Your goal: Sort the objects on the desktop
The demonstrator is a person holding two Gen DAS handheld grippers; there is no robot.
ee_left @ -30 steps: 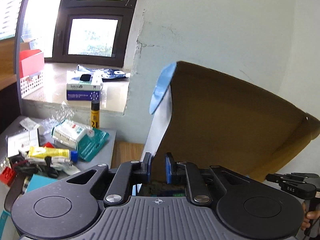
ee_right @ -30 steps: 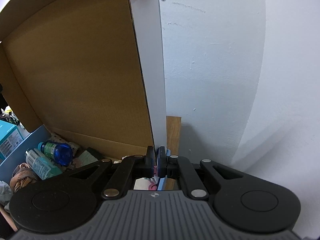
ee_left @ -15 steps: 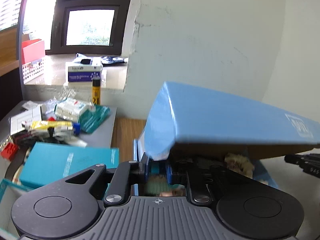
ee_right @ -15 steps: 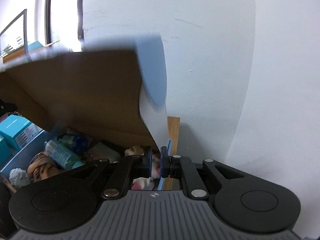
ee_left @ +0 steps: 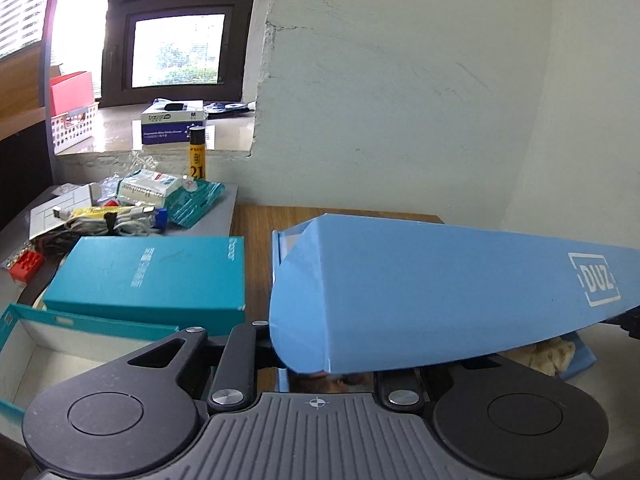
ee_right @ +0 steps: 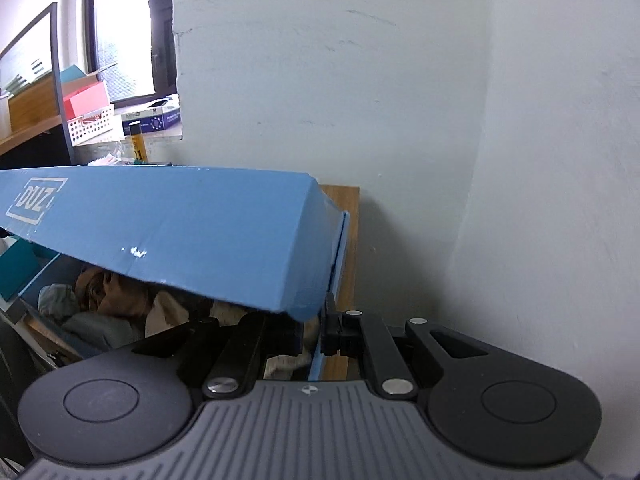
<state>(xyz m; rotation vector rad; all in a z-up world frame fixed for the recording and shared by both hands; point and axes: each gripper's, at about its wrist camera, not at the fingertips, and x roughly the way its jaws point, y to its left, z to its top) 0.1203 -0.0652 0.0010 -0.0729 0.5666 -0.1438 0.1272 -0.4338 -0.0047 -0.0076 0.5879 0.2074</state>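
The left gripper [ee_left: 326, 364] is being opened, its jaws standing narrowly apart under the front corner of the blue lid [ee_left: 440, 292] of the blue box [ee_left: 580, 356], though whether the lid's edge is being pressed between them cannot be told. The right gripper [ee_right: 310, 332] is being held with its jaws almost shut at the box's right wall, beneath the lid's other corner. The lid is being kept tilted low over the box, which is sitting on the counter [ee_left: 256, 220] beside a teal box [ee_left: 152, 276] and filled with soft things [ee_right: 104, 300].
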